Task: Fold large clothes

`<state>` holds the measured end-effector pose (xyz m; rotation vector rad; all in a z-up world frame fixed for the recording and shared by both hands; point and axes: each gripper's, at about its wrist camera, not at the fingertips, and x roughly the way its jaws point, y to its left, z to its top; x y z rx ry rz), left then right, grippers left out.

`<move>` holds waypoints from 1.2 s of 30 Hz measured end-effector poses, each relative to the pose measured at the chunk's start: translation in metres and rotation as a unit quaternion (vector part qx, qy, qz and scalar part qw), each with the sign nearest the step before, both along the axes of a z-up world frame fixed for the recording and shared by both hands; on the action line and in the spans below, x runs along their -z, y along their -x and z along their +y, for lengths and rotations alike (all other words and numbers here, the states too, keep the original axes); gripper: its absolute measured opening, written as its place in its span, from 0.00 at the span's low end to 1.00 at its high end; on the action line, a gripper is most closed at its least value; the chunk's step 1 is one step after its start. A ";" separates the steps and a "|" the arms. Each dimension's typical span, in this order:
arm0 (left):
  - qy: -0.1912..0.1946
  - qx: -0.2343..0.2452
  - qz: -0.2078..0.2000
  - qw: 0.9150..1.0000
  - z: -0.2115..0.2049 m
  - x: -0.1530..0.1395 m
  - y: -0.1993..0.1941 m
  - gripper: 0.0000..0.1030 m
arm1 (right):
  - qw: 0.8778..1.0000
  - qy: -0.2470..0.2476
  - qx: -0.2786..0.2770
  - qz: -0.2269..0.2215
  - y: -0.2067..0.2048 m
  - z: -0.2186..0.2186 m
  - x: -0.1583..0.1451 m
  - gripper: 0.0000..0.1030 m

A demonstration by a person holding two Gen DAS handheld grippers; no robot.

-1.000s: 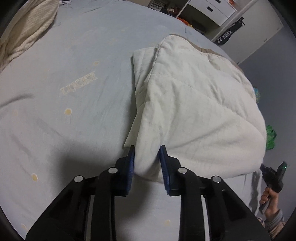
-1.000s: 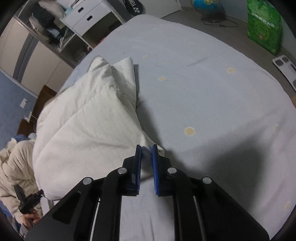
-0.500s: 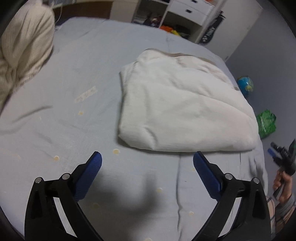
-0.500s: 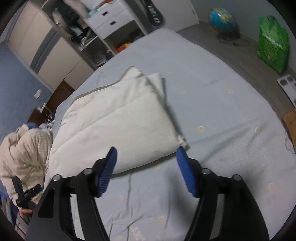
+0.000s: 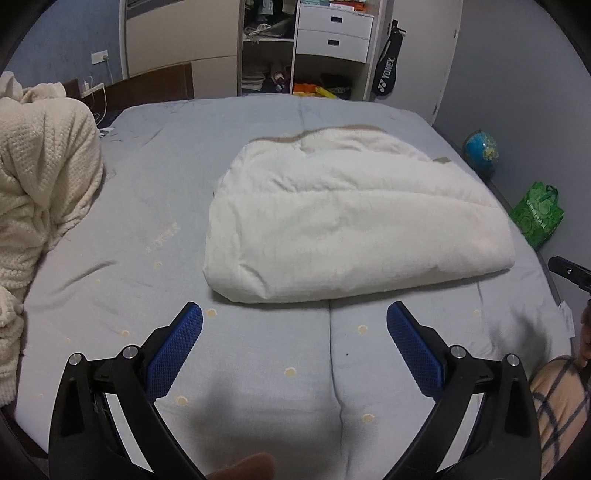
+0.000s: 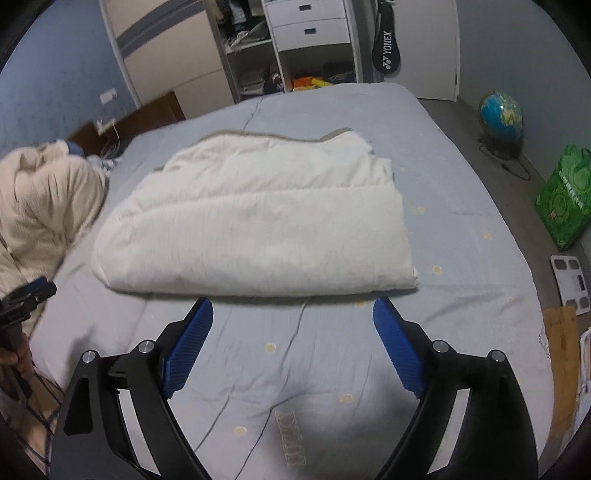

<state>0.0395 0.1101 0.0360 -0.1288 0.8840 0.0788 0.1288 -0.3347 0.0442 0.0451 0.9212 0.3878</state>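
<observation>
A white padded quilt (image 5: 351, 218) lies folded into a thick rectangle in the middle of the light blue bed (image 5: 258, 369). It also shows in the right wrist view (image 6: 258, 225). My left gripper (image 5: 294, 325) is open and empty, held back above the bed's near edge, short of the quilt's front fold. My right gripper (image 6: 293, 317) is open and empty too, just in front of the quilt's near edge. Neither gripper touches the quilt.
A cream knitted blanket (image 5: 40, 206) is heaped at the bed's left side. Shelves and white drawers (image 5: 332, 33) stand behind the bed. A globe (image 6: 500, 114), a green bag (image 6: 565, 199) and a white scale (image 6: 570, 280) are on the floor at right.
Both grippers were shut on the quilt's near corners a second ago. They have let go, opened wide and pulled back and up. The quilt now lies flat and folded.
</observation>
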 end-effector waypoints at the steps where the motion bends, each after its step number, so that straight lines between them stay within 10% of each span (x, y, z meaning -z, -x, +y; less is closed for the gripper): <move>1: 0.001 0.000 0.003 1.000 0.000 0.004 -0.002 0.93 | 1.000 0.001 -0.002 0.005 0.001 0.003 0.003 0.82; 36: -0.042 0.029 -0.038 0.998 -0.019 0.004 0.002 0.93 | 0.999 0.032 0.001 -0.036 0.022 0.020 0.003 0.88</move>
